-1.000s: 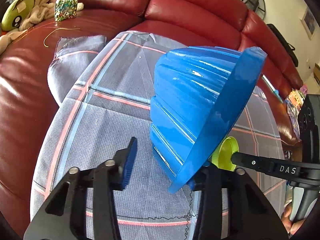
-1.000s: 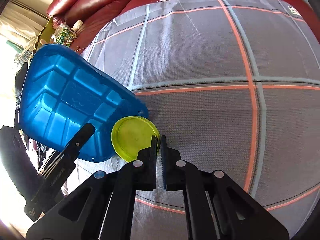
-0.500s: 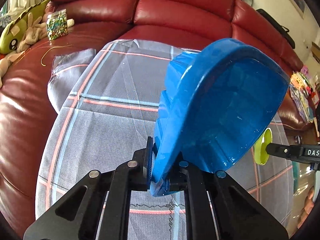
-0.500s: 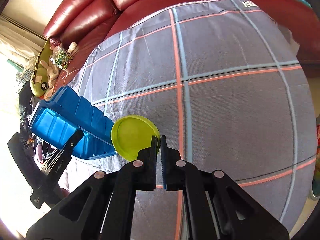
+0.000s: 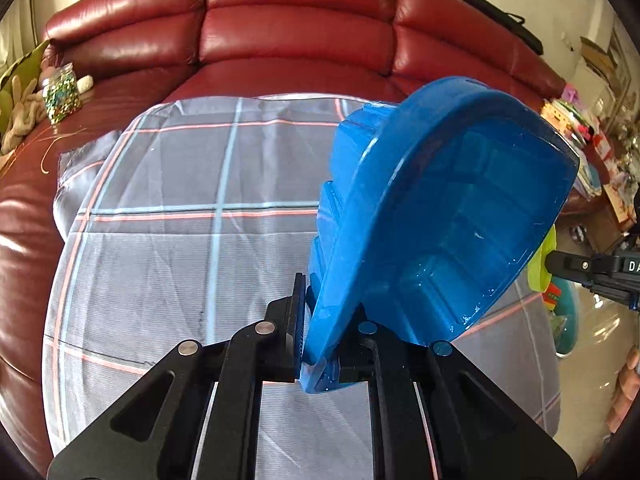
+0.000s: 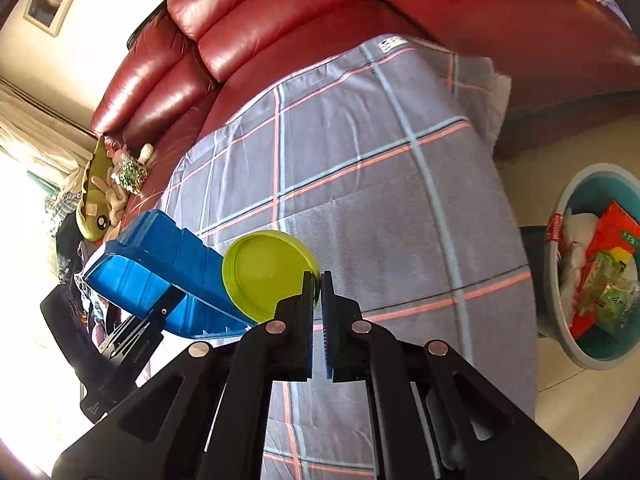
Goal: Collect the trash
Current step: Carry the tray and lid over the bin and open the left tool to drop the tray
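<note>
Both pieces picked, none binned yet; my left tool (image 5: 306, 332) clamps the blue tray (image 5: 452, 232) by its rim, right tool (image 6: 318, 304) pinches the green lid (image 6: 268, 272), both held above the checked cloth (image 6: 360, 168); basin (image 6: 560, 216) of trash sits right, drop-off left.

Left claw (image 5: 316, 332) and right claw (image 6: 318, 300), both clamped

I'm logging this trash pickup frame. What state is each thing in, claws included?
Blue ribbed plastic tray: lifted off the cloth, tilted on edge, rim pinched.
Yellow-green round plastic lid: held in the air by its edge.
Left claw: shut on the tray.
Right claw: shut on the lid.
Teal round bin: open, wrappers inside.
Grey plaid cloth: spread flat over the red leather sofa.
</note>
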A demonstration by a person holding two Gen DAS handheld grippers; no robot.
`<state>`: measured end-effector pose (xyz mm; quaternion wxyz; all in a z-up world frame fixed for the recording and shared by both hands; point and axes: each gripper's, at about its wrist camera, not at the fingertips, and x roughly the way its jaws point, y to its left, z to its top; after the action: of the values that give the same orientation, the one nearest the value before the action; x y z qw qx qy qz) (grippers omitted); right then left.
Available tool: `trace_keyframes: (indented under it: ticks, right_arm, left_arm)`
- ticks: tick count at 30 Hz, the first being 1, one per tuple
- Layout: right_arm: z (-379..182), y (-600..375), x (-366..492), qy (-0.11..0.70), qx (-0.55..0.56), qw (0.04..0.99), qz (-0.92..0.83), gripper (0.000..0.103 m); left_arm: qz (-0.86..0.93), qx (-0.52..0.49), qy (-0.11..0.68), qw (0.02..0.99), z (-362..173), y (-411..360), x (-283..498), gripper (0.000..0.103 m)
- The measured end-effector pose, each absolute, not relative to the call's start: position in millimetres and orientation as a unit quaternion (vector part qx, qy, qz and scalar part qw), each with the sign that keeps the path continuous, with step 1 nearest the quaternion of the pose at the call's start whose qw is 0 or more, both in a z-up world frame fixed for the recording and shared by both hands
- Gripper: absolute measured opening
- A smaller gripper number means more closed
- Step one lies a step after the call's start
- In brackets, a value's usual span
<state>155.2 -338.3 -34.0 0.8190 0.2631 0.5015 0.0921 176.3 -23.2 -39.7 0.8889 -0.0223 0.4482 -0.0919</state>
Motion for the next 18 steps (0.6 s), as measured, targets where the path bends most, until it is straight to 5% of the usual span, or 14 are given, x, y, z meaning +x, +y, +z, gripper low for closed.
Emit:
trace_keyframes:
  ticks: [18]
  right_arm:
    - [-4, -564, 36, 0.42, 0.34, 0.841, -0.034, 0.004]
  left_arm:
    - [-0.268, 0.073, 0.463, 0.842, -39, -297, 150, 0.01]
